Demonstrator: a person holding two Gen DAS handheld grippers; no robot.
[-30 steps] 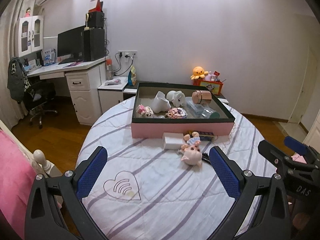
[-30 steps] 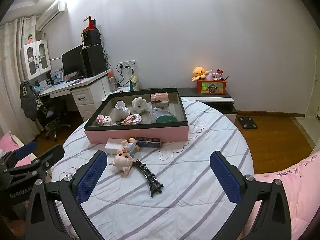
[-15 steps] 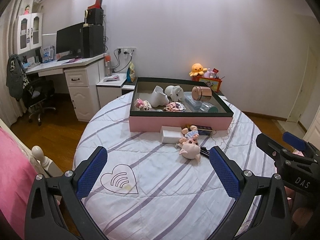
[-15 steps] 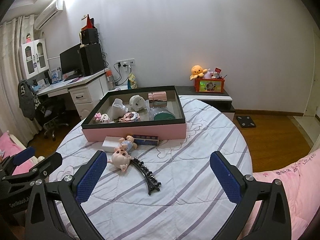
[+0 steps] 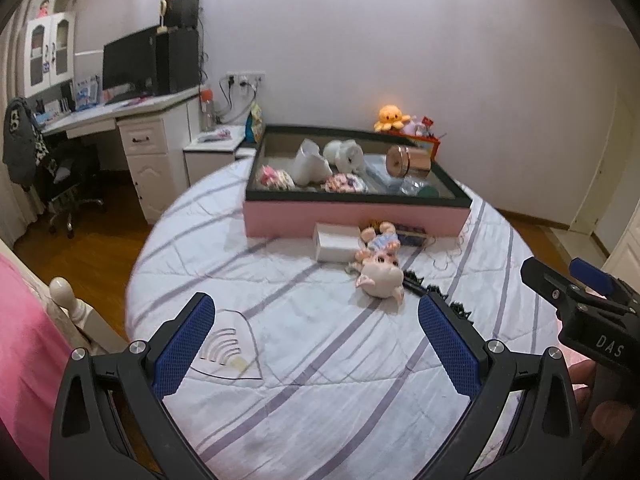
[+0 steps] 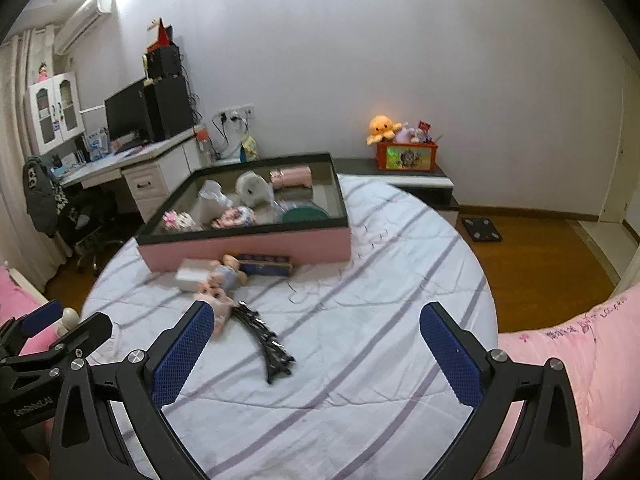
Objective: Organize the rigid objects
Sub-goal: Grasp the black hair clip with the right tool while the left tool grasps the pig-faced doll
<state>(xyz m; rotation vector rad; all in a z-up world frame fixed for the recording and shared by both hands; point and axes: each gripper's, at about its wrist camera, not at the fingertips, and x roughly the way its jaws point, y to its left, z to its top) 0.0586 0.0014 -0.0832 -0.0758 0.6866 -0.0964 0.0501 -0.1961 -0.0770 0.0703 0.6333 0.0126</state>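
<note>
A pink box with a dark rim (image 5: 352,216) (image 6: 248,248) stands on the round striped bed and holds several small items. In front of it lie a pig doll (image 5: 380,270) (image 6: 218,284), a white box (image 5: 334,242) (image 6: 192,276), a dark blue box (image 5: 412,236) (image 6: 266,264) and a black hair clip (image 6: 266,340) (image 5: 424,286). My left gripper (image 5: 316,344) is open and empty, hovering short of the doll. My right gripper (image 6: 320,354) is open and empty, above the bed just right of the clip.
A desk with a monitor (image 5: 132,60) and a chair (image 5: 60,176) stand at the left. A low cabinet with a toy box (image 6: 406,156) stands behind the bed. Pink bedding (image 6: 568,356) lies at the right, wooden floor (image 6: 532,252) beyond the bed edge.
Both grippers have moved forward and lower toward the objects in front of the pink box. The objects themselves have not moved. Both stay open.
</note>
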